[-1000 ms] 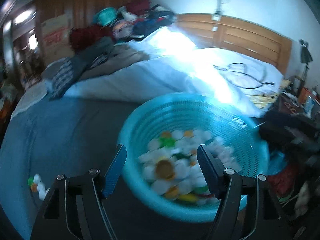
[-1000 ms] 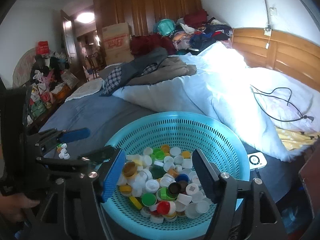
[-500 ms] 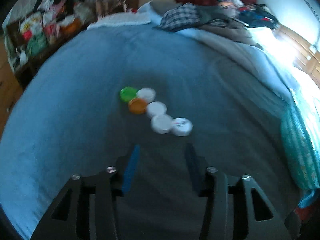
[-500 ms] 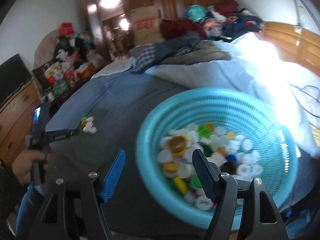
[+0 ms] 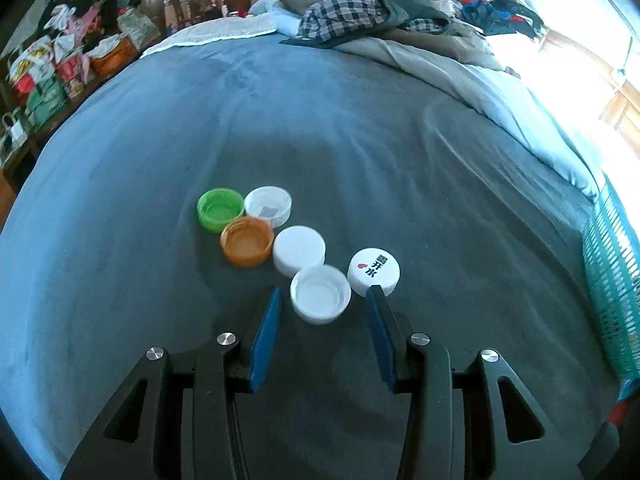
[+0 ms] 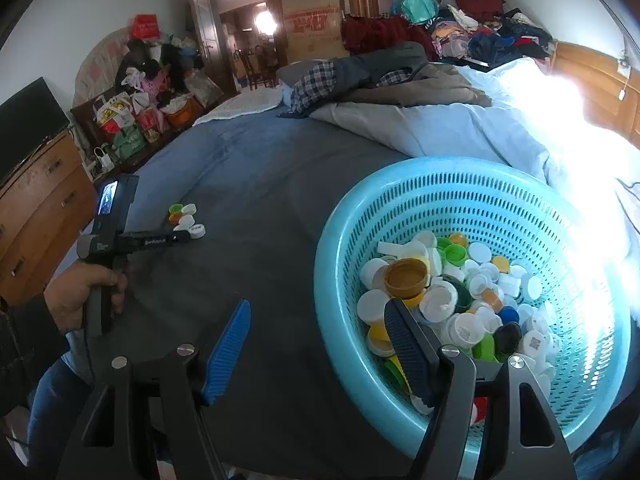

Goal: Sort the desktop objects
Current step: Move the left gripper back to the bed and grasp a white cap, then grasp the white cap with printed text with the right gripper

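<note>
Several bottle caps lie in a cluster on the grey-blue bedspread [image 5: 360, 140]: a green cap [image 5: 220, 208], an orange cap [image 5: 247, 241], and white caps, one upturned [image 5: 320, 294] and one printed [image 5: 373, 271]. My left gripper [image 5: 322, 298] is open, its fingers either side of the upturned white cap, which lies loose between them. My right gripper [image 6: 318, 308] is open and empty, straddling the near rim of the turquoise basket [image 6: 480, 184], which is full of mixed caps. The cap cluster [image 6: 186, 220] and left gripper [image 6: 176, 237] also show in the right wrist view.
Piled clothes and a quilt [image 6: 400, 80] cover the bed's far side. A wooden dresser [image 6: 36, 208] and bags stand left of the bed. The basket's edge [image 5: 612, 280] shows at the right of the left wrist view.
My left gripper swung away from the basket to the cap cluster and closed in on the upturned white cap. My right gripper shifted left, to the basket's rim.
</note>
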A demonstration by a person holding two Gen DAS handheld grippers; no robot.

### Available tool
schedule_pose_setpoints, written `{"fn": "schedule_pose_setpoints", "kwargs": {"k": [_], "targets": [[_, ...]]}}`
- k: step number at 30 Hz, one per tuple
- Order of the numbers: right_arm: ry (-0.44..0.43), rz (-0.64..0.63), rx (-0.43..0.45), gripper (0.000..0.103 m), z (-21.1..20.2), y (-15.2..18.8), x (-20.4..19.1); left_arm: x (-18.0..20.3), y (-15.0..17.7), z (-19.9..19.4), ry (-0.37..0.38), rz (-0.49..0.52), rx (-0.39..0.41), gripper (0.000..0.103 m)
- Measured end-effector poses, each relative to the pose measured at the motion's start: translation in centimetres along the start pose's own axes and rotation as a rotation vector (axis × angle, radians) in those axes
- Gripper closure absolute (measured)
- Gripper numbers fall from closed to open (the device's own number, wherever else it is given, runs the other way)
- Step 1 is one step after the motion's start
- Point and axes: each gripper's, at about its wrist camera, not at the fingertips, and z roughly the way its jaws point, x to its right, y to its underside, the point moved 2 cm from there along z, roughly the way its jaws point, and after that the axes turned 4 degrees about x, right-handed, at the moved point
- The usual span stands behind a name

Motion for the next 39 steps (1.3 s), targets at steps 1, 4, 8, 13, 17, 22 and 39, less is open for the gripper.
{"fn": "schedule_pose_setpoints", "kwargs": {"k": [1,4,8,13,17,22,39], "targets": [[-0.006,-0.003,-0.003,0.029,0.3,-0.1,-0.3,-0.1,0.0,0.0,-0.010,0.006,0.003,0.078],[-0.036,-0.021,-0.001,0.032,0.9,-0.5,-1.6,-1.0,0.5,-1.2,0.024,-0.038,0.019,0.078],[-0.096,-0.063,0.001,0.040,2.9,-1.3,-4.4,-2.5,2.0,-4.0,0.035,-0.098,0.051,0.078],[-0.232,-0.129,-0.035,0.047,9.0,-2.6,-10.2,-4.4,3.9,-6.3,-0.016,-0.107,0.071,0.078],[-0.312,-0.165,-0.066,0.050,15.1,-4.1,-15.1,-6.0,4.1,-7.1,-0.018,-0.139,0.081,0.078],[-0.308,-0.199,-0.115,0.050,21.9,-5.4,-18.2,-7.1,3.7,-7.2,-0.010,-0.155,0.092,0.078],[-0.240,-0.225,-0.137,0.071,23.3,-5.6,-18.7,-6.4,2.8,-9.2,0.020,-0.133,0.113,0.078]]}}
